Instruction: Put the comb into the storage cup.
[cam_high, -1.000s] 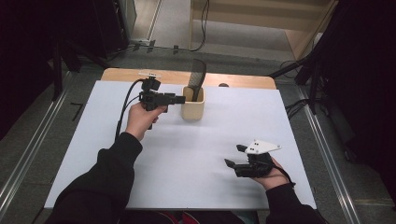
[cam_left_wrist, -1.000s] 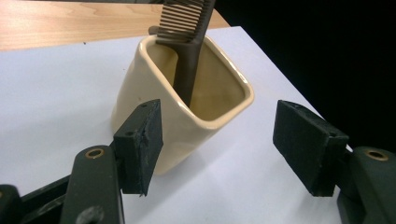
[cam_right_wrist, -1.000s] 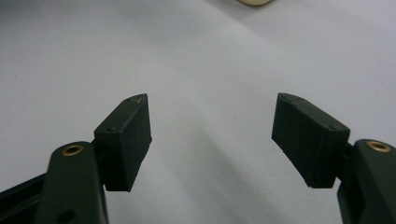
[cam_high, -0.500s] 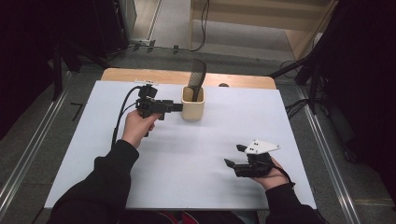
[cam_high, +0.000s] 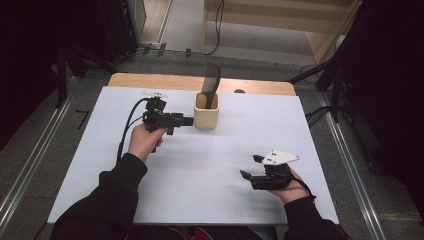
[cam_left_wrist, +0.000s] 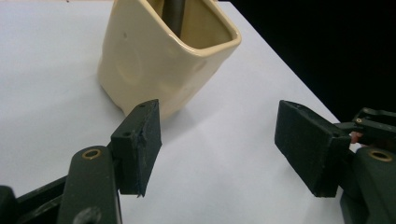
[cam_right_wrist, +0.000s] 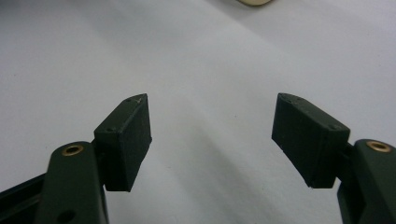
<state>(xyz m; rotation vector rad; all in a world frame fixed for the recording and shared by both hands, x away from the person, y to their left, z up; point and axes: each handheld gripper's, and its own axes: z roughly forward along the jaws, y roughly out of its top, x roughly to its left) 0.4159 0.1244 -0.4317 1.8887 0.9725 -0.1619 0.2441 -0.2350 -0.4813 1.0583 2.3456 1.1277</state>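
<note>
A cream ceramic cup (cam_high: 206, 114) stands at the back middle of the white table (cam_high: 225, 150), with a black utensil (cam_high: 212, 81) leaning out of it. My left gripper (cam_high: 186, 120) hovers just left of the cup, pointing at its side, open and holding nothing. In the left gripper view the cup (cam_left_wrist: 159, 60) sits close ahead of the left gripper (cam_left_wrist: 217, 126), and the utensil's dark handle (cam_left_wrist: 175, 14) stands inside it. My right gripper (cam_high: 250, 167) rests low at the front right, open. In its own view the right gripper (cam_right_wrist: 211, 112) spans bare white surface.
A strip of wooden tabletop (cam_high: 150, 80) shows behind the white sheet. Cables and dark stands lie on the floor beyond. The cup's base (cam_right_wrist: 254, 2) peeks in at the top of the right gripper view.
My left gripper has drawn back from the cup, towards the person and slightly left. The cup, the utensil and the right gripper have not moved.
</note>
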